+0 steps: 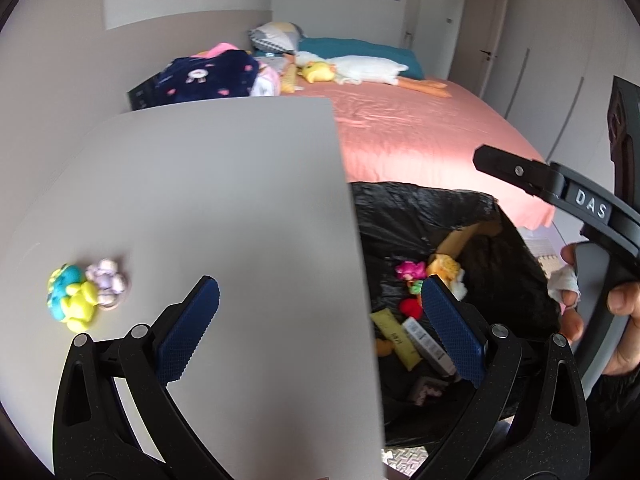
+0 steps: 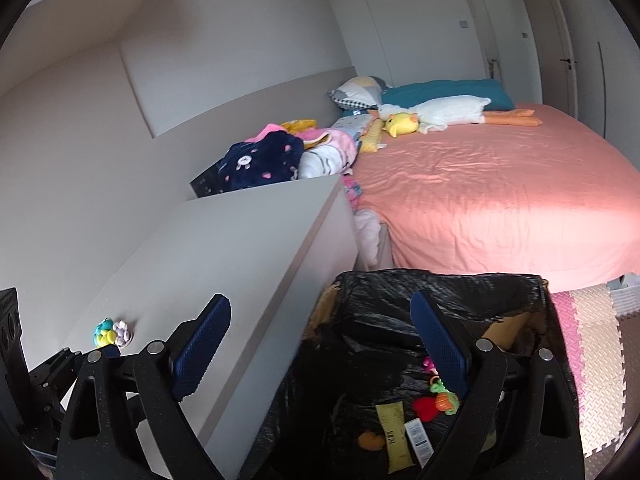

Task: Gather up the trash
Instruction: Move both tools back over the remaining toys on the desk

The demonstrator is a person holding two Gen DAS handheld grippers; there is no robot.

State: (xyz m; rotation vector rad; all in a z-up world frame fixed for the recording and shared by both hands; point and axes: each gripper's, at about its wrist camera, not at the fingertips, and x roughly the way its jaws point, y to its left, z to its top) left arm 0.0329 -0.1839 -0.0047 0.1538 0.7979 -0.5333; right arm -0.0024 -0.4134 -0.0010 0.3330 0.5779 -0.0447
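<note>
The trash is a small clump on the grey worktop: a bright yellow and turquoise piece touching a pale lilac crumpled piece, near the worktop's left edge. It lies apart from the left gripper, off to the left of its left jaw and outside the gap. Those jaws stand wide apart and hold nothing. The right gripper is likewise spread wide and empty; the clump sits well left of it. A bin lined with a black bag stands against the worktop's right edge, with small bits inside.
</note>
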